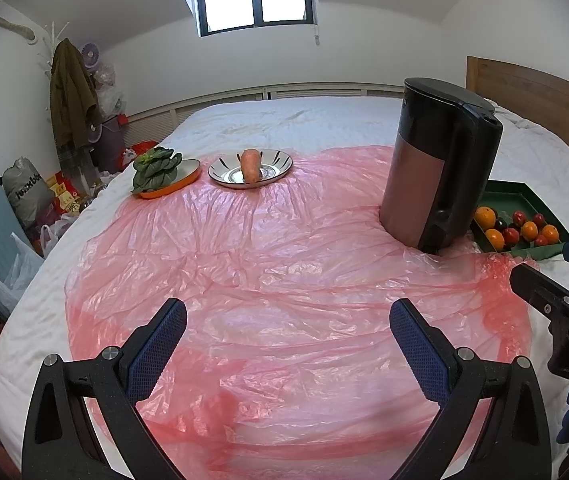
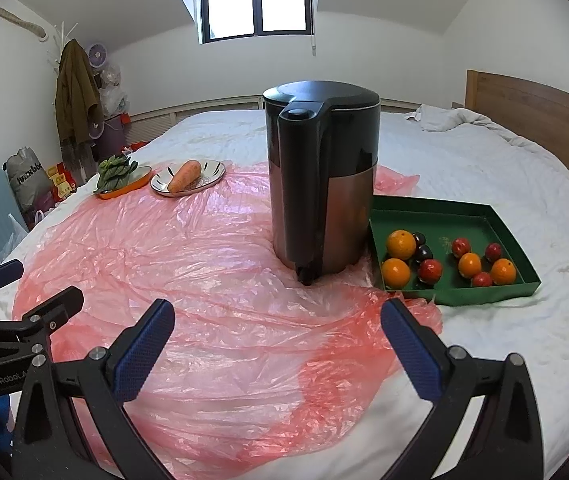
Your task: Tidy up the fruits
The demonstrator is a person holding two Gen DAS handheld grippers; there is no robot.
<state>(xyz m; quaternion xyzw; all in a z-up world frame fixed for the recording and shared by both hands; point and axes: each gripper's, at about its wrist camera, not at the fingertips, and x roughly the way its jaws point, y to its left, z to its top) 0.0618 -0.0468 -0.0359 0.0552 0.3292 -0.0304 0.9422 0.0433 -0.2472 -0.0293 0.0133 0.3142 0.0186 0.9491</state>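
The near part of the pink plastic sheet [image 2: 212, 320] is bare, so both grippers have room there. The tall kettle [image 2: 322, 184] stands touching the left wall of the green tray [image 2: 524, 236]; from the right and near sides the tray is free.

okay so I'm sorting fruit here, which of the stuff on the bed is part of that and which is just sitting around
Part of the job:
- green tray
- oranges in the tray
- red fruits in the tray
- dark fruits in the tray
- left tongs and right tongs, both open and empty

Just lying about:
- kettle
- carrot on the metal plate
- leafy greens on the orange plate
- pink plastic sheet
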